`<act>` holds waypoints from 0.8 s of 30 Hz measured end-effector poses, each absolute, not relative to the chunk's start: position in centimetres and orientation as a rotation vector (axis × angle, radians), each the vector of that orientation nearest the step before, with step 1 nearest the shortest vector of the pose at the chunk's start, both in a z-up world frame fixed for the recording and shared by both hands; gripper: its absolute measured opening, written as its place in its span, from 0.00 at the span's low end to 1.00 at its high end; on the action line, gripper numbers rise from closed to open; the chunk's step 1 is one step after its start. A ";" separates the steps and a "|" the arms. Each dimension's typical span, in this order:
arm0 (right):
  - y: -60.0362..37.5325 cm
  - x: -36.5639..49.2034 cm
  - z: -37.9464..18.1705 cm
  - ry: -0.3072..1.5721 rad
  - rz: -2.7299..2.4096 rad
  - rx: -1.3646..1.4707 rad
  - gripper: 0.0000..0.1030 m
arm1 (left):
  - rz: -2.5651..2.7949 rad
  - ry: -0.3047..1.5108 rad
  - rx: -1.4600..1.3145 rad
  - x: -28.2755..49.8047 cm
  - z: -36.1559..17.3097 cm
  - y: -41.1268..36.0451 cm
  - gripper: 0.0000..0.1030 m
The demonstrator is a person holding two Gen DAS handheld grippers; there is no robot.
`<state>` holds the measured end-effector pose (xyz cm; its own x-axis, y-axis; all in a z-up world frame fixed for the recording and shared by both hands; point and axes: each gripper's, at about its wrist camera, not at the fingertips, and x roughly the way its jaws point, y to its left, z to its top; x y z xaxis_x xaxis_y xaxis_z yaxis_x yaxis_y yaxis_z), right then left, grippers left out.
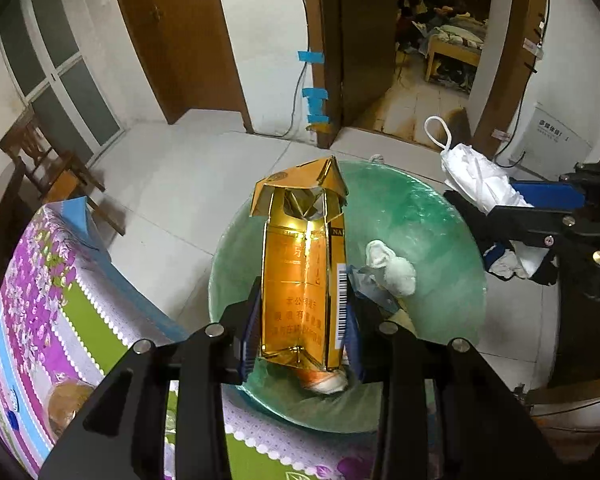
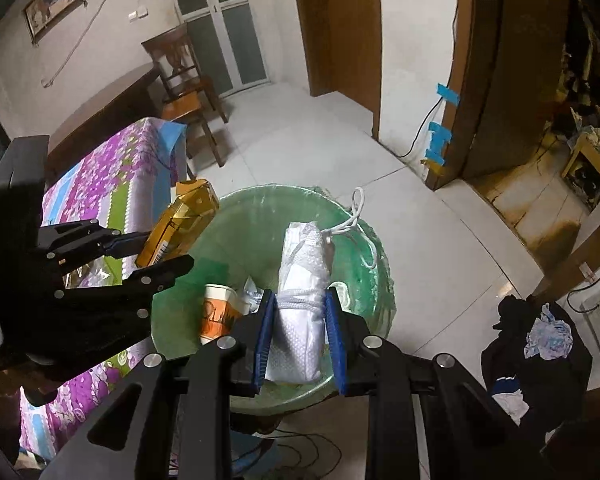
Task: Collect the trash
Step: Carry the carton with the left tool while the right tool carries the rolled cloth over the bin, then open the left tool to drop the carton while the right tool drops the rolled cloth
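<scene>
- Left wrist view: nearest the lens, the left gripper (image 1: 302,320) is clamped on a gold carton (image 1: 304,264), its blue pads pressed to the carton's two long sides. The carton stands with its torn-open flap pointing away from the camera.
- The carton hangs over the mouth of a bin lined with a green bag (image 1: 440,220). Inside the bin lie a crumpled white tissue (image 1: 394,266) and, under the carton's near end, part of an orange paper cup (image 1: 326,382).
- To the left, the edge of a table under a floral tablecloth (image 1: 48,280) sits just beside the bin.
- At the right edge, the right gripper (image 1: 540,204) grasps a rolled white bag (image 1: 480,178) with a cord loop at its far end.
- Right wrist view: closest in, the right gripper (image 2: 300,336) is closed around the rolled white bag (image 2: 302,280), the roll pointing away over the green-lined bin (image 2: 364,248).
- The orange paper cup (image 2: 218,312) stands inside the bin, left of the roll.
- At left, the left gripper (image 2: 152,250) holds the gold carton (image 2: 182,224) above the bin's rim beside the floral tablecloth (image 2: 112,176).
- A dark pile of clothes (image 2: 540,344) lies on the floor at right.
</scene>
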<state>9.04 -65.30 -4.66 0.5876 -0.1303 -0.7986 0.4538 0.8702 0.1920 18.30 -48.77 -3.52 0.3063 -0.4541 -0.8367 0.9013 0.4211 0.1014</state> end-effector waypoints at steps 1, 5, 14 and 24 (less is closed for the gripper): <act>-65.4 9.3 -4.8 0.888 -0.350 0.403 0.26 | -0.981 0.833 0.635 18.4 -3.6 -48.8 0.33; -65.4 10.4 -5.0 0.911 -0.332 0.406 0.26 | -0.983 0.845 0.638 18.4 -3.9 -49.0 0.33; -65.0 12.4 -5.9 0.938 -0.298 0.390 0.26 | -0.981 0.869 0.632 18.6 -4.8 -49.0 0.34; -65.3 13.0 -7.8 0.970 -0.292 0.405 0.26 | -0.966 0.880 0.628 19.0 -5.7 -48.8 0.38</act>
